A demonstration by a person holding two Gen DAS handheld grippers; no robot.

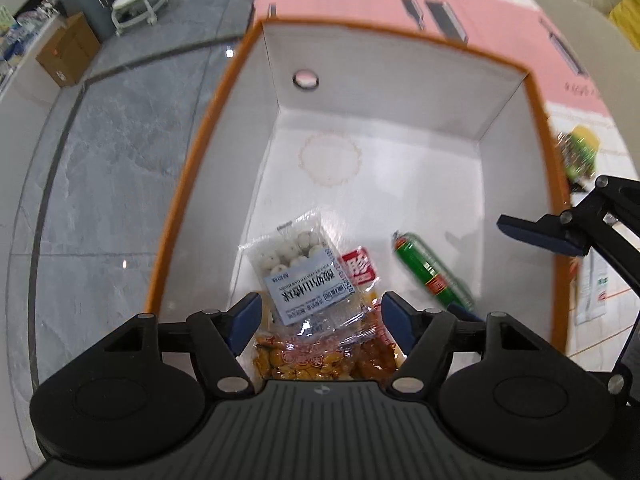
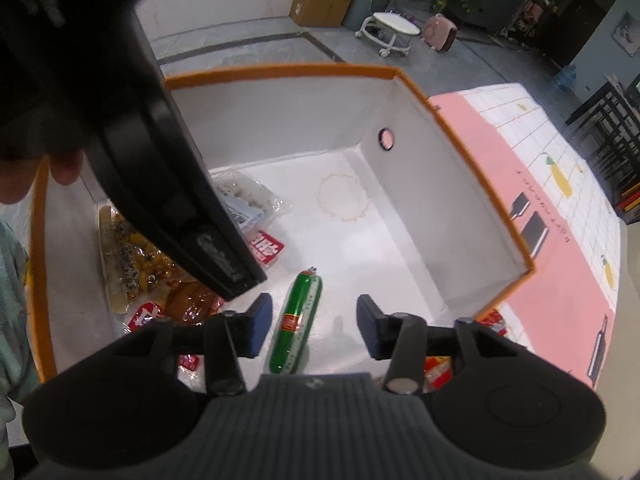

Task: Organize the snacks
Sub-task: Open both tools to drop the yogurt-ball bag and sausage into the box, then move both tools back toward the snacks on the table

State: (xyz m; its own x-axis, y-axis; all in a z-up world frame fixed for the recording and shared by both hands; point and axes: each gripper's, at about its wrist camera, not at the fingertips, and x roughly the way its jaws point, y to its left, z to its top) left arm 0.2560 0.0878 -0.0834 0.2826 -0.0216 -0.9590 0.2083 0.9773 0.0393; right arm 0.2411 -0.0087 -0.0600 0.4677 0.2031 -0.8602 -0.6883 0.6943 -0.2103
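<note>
A white box with an orange rim [image 1: 200, 148] [image 2: 472, 152] stands open on the table. Inside lie a clear bag of white balls with a blue label [image 1: 298, 268] [image 2: 248, 196], yellow and brown snack packs [image 1: 320, 360] [image 2: 136, 264], a small red packet [image 1: 358, 268] [image 2: 266, 248] and a green sausage [image 1: 434, 270] [image 2: 298, 316]. My left gripper [image 1: 320, 316] is open above the bag of white balls, holding nothing. My right gripper [image 2: 314, 324] is open over the green sausage, which lies on the box floor. The left gripper's body [image 2: 160, 160] hides part of the snacks in the right wrist view.
The box sits on a pink and white tablecloth [image 1: 500, 12] [image 2: 560, 216]. More snacks lie outside the box on the right [image 1: 580, 152] [image 2: 440, 368]. Grey floor [image 1: 100, 160] lies left of the table, with a cardboard box [image 2: 322, 2] and a white stool [image 2: 394, 28] beyond.
</note>
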